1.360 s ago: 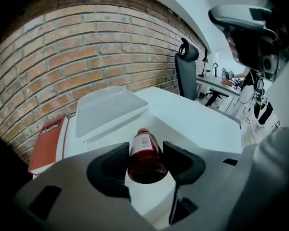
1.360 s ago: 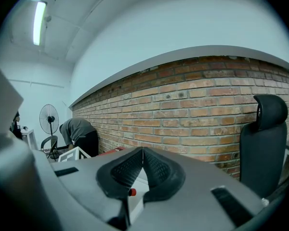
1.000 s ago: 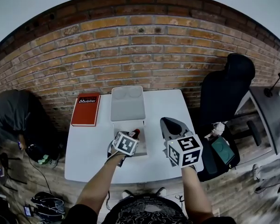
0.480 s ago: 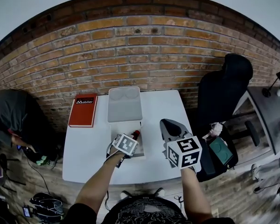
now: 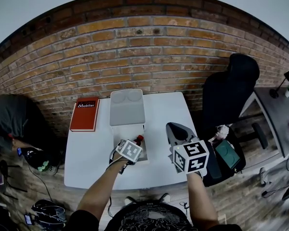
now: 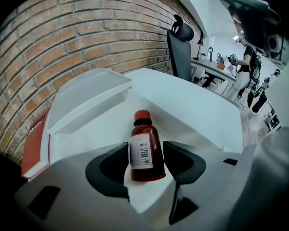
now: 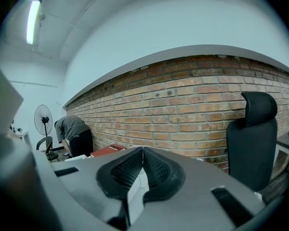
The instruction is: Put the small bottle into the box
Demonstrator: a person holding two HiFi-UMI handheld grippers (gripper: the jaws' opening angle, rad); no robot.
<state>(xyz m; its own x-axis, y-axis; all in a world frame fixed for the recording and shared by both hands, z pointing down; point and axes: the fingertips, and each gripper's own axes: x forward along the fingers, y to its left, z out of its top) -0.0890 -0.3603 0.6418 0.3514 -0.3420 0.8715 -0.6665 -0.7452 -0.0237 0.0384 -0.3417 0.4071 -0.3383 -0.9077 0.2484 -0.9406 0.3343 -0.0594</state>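
The small bottle [image 6: 144, 143] stands upright, pinched between the jaws of the left gripper [image 6: 145, 156] over the open box [image 5: 125, 131] at tabletop centre, so only release apparently remains; the right gripper [image 7: 142, 163], jaws pressed together, is empty.

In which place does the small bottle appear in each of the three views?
Head view: the bottle is near the middle, over the right side of the box.
Left gripper view: it is at the centre, between the jaws of the left gripper.
Right gripper view: not in it.
Shared landmark: the red book shows in all three.
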